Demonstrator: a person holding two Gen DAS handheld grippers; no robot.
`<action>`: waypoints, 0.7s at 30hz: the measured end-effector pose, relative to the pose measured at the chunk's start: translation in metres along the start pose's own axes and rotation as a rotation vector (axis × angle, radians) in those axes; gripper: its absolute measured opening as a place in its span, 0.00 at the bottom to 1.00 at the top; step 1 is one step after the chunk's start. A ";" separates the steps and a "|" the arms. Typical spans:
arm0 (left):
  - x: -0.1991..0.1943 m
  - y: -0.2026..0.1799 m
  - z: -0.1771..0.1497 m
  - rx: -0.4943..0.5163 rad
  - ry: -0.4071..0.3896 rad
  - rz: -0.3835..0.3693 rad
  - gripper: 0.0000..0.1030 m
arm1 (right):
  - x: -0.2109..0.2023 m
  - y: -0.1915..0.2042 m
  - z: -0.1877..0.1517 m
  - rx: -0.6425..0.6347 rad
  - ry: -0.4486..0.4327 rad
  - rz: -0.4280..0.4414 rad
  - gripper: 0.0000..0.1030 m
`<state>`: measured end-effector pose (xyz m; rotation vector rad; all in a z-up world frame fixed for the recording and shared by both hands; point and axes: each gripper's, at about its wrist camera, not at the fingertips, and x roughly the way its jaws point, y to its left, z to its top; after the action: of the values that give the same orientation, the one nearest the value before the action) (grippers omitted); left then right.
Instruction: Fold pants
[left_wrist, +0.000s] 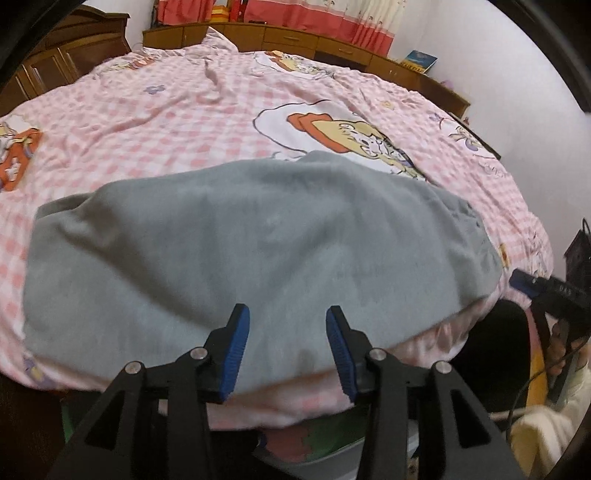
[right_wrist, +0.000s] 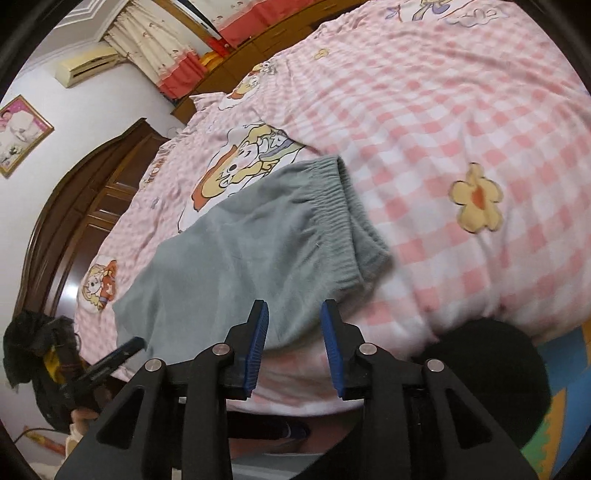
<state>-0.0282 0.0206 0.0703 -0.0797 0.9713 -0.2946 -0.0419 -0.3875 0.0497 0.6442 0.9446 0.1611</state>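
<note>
Grey pants (left_wrist: 258, 251) lie folded flat on the pink checked bedspread (left_wrist: 166, 110), along the bed's near edge. Their ribbed elastic waistband (right_wrist: 340, 206) shows in the right wrist view, at the right end of the fold. My left gripper (left_wrist: 287, 314) hovers over the pants' near edge, jaws open, with nothing between its blue pads. My right gripper (right_wrist: 294, 308) stands open just off the near right corner of the pants (right_wrist: 240, 258), also holding nothing. The right gripper (left_wrist: 546, 288) appears too at the far right of the left wrist view, and the left gripper (right_wrist: 110, 362) at the lower left of the right wrist view.
The bed edge (left_wrist: 295, 406) drops off just below the pants. A wooden headboard and cabinets (left_wrist: 295, 37) line the far side, with curtains (left_wrist: 295, 14) behind. A dark round object (right_wrist: 491, 373) sits by the bed's near corner. A person's sleeve (left_wrist: 546, 435) is at lower right.
</note>
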 end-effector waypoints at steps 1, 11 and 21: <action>0.007 -0.001 0.003 -0.006 0.011 0.009 0.44 | 0.004 0.000 0.000 0.011 0.005 -0.029 0.30; 0.052 -0.007 -0.006 -0.012 0.066 0.040 0.44 | -0.001 -0.001 0.005 -0.003 -0.083 -0.059 0.10; 0.052 -0.008 -0.009 -0.019 0.065 0.048 0.46 | 0.002 -0.025 0.005 0.017 -0.053 -0.158 0.10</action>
<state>-0.0098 -0.0016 0.0249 -0.0649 1.0397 -0.2452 -0.0403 -0.4085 0.0359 0.5835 0.9426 -0.0046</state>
